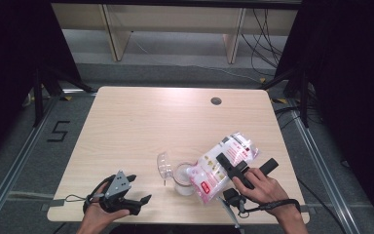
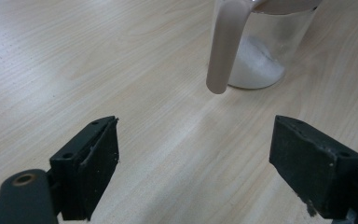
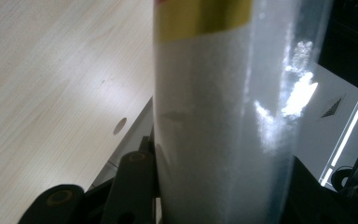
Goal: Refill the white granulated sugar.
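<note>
A clear plastic bag of white granules (image 1: 224,163) with red print is held tilted, its lower end over a clear jar (image 1: 184,181). My right gripper (image 1: 233,168) is shut on that bag; in the right gripper view the bag (image 3: 223,116) stands between the two black jaws of that gripper (image 3: 219,186), a yellow band at its top. The jar holds some white powder, and its clear lid (image 1: 164,165) hangs open to the left. My left gripper (image 1: 141,188) rests near the table's front edge, left of the jar, open with nothing in it (image 2: 196,126), facing the jar (image 2: 265,60) and its handle (image 2: 223,46).
The light wooden table (image 1: 151,117) has a round cable hole (image 1: 216,101) near its far edge. Beyond it lie grey floor, cables and desk legs. Dark curtains stand on both sides.
</note>
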`<state>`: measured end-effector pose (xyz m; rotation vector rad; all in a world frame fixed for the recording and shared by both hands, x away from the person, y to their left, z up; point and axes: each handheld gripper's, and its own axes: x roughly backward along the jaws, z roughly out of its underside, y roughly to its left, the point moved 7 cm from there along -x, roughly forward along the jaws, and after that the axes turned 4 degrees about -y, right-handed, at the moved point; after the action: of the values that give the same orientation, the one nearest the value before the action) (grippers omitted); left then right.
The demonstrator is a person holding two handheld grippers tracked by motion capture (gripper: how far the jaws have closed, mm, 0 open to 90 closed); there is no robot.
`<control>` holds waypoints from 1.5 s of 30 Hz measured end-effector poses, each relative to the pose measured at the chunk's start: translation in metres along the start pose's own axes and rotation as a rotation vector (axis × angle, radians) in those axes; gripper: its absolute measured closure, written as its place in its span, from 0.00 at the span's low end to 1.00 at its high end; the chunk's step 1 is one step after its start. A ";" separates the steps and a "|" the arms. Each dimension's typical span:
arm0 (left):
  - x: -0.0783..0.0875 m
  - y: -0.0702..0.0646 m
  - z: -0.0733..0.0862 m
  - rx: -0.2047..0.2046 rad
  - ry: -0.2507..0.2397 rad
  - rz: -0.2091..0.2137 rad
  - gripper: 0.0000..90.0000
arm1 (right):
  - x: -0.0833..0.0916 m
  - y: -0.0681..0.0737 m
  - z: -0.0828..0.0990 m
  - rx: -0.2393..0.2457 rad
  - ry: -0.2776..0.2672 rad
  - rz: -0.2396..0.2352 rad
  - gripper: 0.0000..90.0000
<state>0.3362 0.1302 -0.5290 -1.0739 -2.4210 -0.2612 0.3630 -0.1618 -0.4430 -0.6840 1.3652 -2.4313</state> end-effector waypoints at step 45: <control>0.000 0.000 0.000 0.000 0.003 0.002 0.17 | -0.001 -0.003 -0.004 -0.011 -0.041 0.046 0.75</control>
<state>0.3361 0.1304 -0.5289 -1.0749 -2.4174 -0.2615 0.3621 -0.1571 -0.4425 -0.6928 1.3641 -2.3632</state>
